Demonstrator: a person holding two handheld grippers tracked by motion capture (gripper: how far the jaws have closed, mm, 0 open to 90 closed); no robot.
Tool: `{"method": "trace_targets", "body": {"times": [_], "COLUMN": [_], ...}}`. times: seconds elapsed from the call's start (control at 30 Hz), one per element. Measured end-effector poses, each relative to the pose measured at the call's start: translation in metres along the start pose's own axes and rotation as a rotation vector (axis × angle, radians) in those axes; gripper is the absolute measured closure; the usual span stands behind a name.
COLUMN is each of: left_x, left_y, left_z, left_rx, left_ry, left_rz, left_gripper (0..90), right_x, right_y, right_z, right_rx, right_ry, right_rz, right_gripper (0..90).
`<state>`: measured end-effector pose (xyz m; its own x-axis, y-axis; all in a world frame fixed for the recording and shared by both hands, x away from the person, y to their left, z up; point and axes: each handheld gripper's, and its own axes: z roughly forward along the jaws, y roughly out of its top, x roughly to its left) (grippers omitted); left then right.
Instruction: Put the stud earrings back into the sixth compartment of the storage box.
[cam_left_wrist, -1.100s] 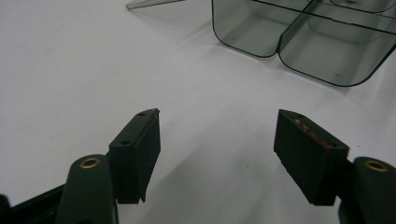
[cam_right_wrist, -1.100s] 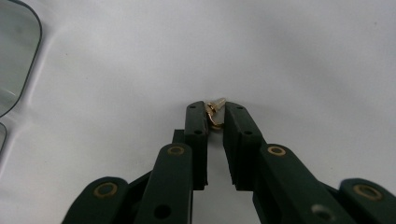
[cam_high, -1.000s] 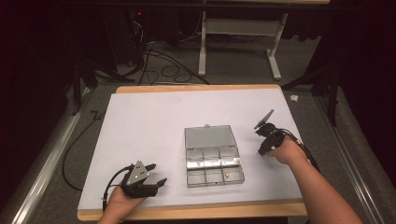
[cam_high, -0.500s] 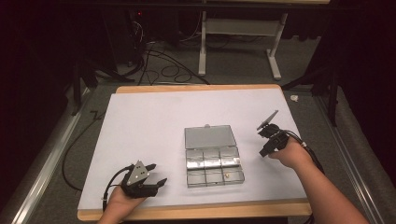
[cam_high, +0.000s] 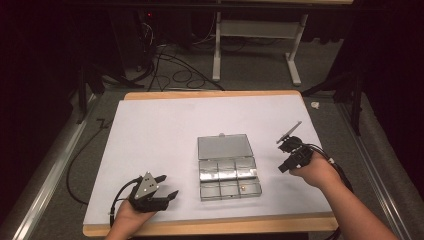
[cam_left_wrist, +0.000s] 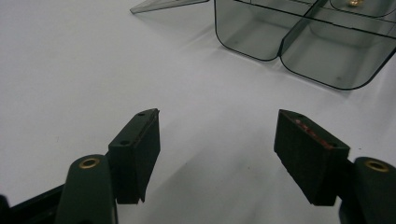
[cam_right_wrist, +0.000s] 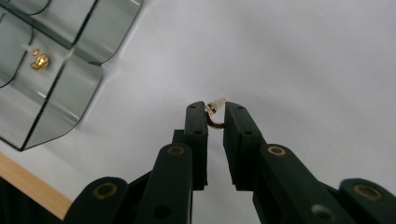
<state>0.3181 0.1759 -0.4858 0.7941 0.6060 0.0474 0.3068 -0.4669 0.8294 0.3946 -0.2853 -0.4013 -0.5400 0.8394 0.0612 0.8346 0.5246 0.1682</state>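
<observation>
Right gripper view shows your right tongs (cam_right_wrist: 215, 112) pinching a small gold earring (cam_right_wrist: 215, 117) with a pale backing at the very tips, the jaws pressed nearly together on it, held over the white worktop (cam_right_wrist: 303, 56). The clear compartment box (cam_right_wrist: 56, 60) lies off to the left of these tongs, and one of its cells already holds another gold earring (cam_right_wrist: 39, 59). Compared with a second ago, in the high view your right tongs (cam_high: 289, 150) have drifted only slightly, staying to the right of the box (cam_high: 227, 170) with its lid laid open behind it, so the carry toward a cell has barely begun. I judge that you must next swing left, over the box, and release above an empty compartment. Your left tongs (cam_left_wrist: 217, 154) are spread wide and empty, resting low on the worktop where they were, with the near corner cells of the box ahead and to their right; they have not moved
</observation>
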Motion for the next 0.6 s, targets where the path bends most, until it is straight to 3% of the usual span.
{"method": "trace_targets", "body": {"times": [0.07, 0.1, 0.6], "left_x": [0.0, 0.0, 0.0], "left_y": [0.0, 0.0, 0.0], "left_z": [0.0, 0.0, 0.0], "left_rx": [0.001, 0.002, 0.001], "left_ry": [-0.002, -0.002, -0.011], "left_rz": [-0.001, 0.003, 0.008], "left_gripper": [32.1, 32.1, 32.0], "right_x": [0.005, 0.006, 0.031], "right_y": [0.0, 0.0, 0.009], "right_z": [-0.003, -0.003, -0.01], "right_rx": [0.011, -0.001, 0.001], "right_ry": [0.002, 0.005, 0.011], "right_rz": [0.025, -0.016, -0.074], "right_gripper": [80.6, 80.6, 80.6]}}
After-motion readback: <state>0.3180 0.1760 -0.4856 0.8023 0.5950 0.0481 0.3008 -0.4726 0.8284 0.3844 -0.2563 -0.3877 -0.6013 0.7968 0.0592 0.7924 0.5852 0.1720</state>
